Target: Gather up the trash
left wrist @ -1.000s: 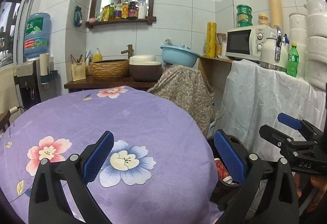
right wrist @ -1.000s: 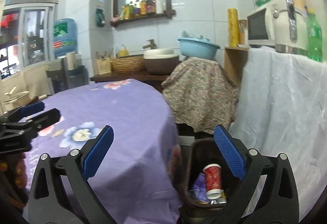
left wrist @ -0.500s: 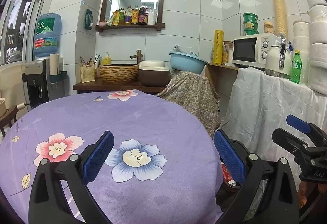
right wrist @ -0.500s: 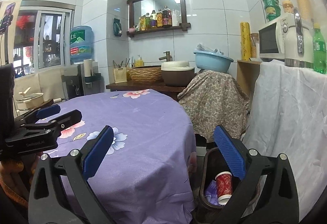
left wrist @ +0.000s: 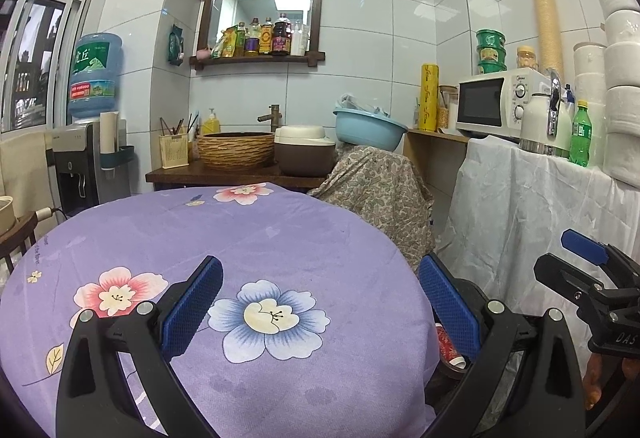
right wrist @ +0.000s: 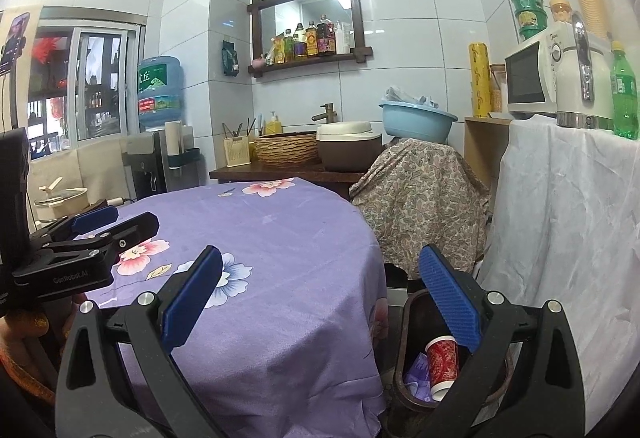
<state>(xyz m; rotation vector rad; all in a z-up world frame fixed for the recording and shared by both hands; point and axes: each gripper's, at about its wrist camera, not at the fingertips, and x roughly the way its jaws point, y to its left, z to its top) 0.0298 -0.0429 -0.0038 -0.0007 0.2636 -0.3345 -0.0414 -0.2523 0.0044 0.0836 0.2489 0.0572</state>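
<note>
Bin [right wrist: 416, 378] beside table [right wrist: 280, 238] edge, red cup [right wrist: 442, 364] inside, left gripper [left wrist: 320, 308] and right gripper [right wrist: 320, 302] released, holding nothing

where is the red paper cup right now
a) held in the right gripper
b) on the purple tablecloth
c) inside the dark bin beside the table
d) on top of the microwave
c: the red paper cup lies tilted inside the dark bin beside the table, and the right gripper is open and empty above it.
</note>
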